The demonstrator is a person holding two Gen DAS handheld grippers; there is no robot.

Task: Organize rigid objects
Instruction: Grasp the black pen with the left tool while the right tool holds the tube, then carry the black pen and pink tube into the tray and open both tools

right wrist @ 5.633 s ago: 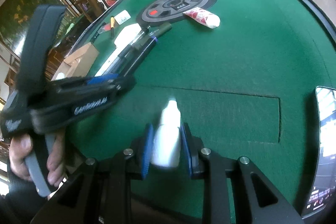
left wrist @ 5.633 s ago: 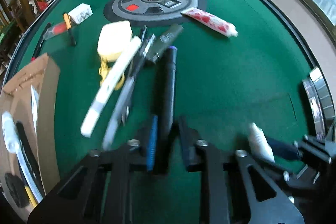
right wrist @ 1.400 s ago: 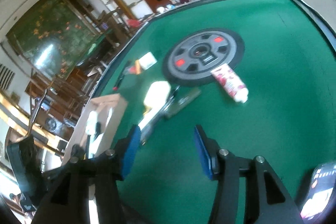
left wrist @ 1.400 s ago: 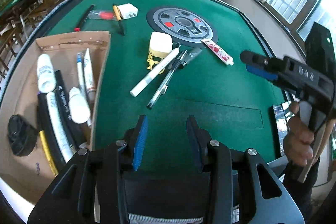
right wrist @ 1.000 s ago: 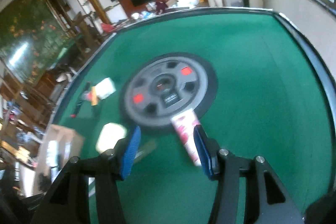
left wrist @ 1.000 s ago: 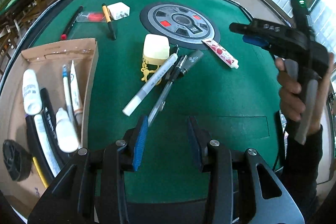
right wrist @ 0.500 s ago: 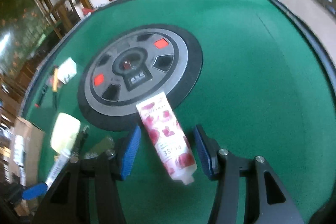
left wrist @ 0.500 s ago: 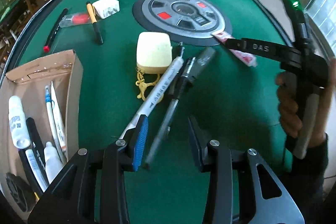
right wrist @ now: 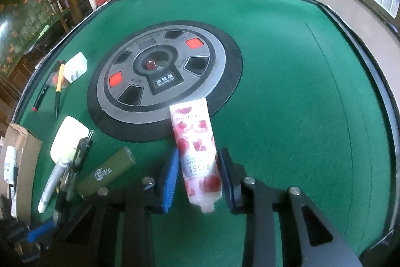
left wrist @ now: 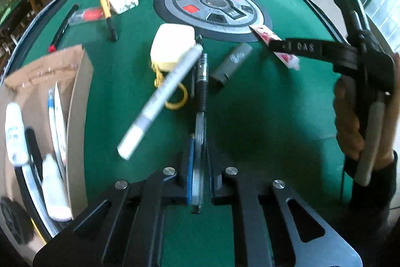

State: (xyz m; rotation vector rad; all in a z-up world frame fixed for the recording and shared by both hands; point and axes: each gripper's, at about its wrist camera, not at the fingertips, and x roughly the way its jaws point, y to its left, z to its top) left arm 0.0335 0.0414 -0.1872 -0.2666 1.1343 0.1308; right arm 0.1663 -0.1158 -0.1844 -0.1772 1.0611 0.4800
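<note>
The green felt table [left wrist: 262, 101] fills both views, its round grey centre panel [right wrist: 160, 76] lying ahead of both tools. To the left of the left gripper [left wrist: 199, 167] stands the open cardboard box [left wrist: 75, 96], holding white bottles and tubes beside dark pens.

Ahead of the left gripper and slightly to its left sits the cream case [left wrist: 172, 45] with a yellow cord under it. The silver marker [left wrist: 162, 101] slants across that case from upper right to lower left, its near end just left of the fingers; whether it touches the felt cannot be told because it is blurred. The olive cylinder [left wrist: 233, 61] lies ahead and to the right.

The left gripper is clamped on the clear pen [left wrist: 200, 142], which runs straight forward between its 2 pads, the black grip section pointing away and the near tip poking back past the fingers.

The right gripper [right wrist: 198, 175] has its jaws apart, straddling the rose hand-cream tube [right wrist: 196, 154]. The tube lies on the felt between the 2 blue pads, with a small gap at each side, cap end toward the tool and flat crimped end resting on the edge of the centre panel
</note>
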